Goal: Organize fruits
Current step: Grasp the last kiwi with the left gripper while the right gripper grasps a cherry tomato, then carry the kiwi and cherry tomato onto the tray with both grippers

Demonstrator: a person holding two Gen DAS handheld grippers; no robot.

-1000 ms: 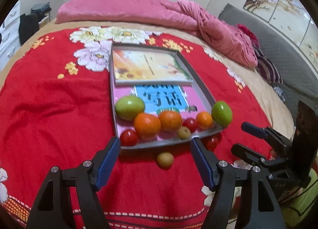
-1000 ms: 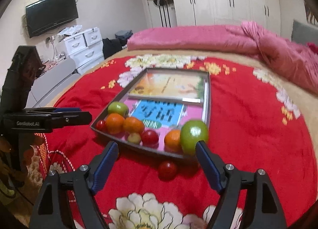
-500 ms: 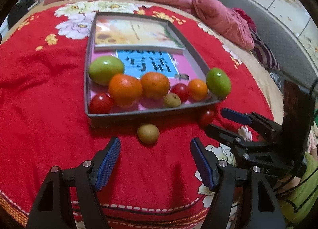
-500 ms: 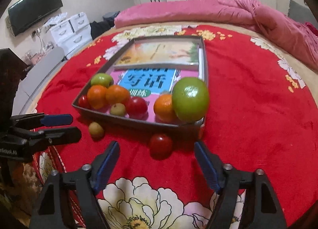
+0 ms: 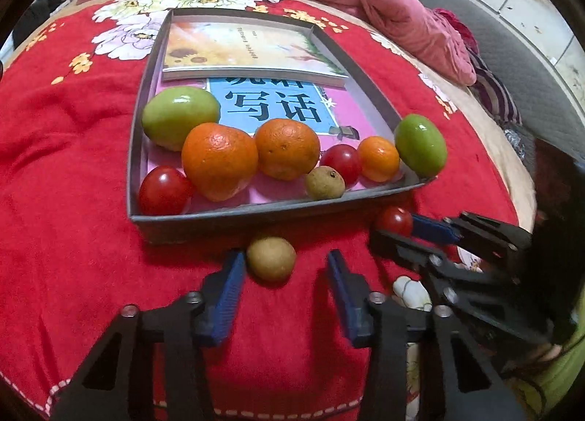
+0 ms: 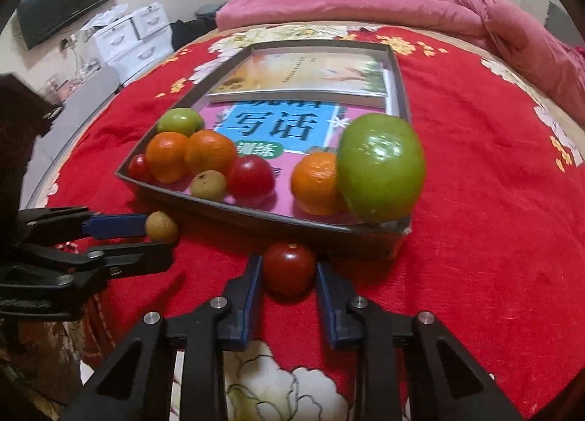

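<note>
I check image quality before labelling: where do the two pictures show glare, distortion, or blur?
Right wrist view: glare spot on the near green fruit, the tray edges bowed by the fisheye. Left wrist view: sharp centre, dark corners, a bright highlight on the right green fruit.

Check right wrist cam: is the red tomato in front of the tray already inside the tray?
No. The red tomato lies on the red blanket outside the tray, between the right gripper fingers.

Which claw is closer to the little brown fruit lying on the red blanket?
Left. The left gripper straddles the brown fruit; the right gripper sits further along, around the red tomato.
</note>
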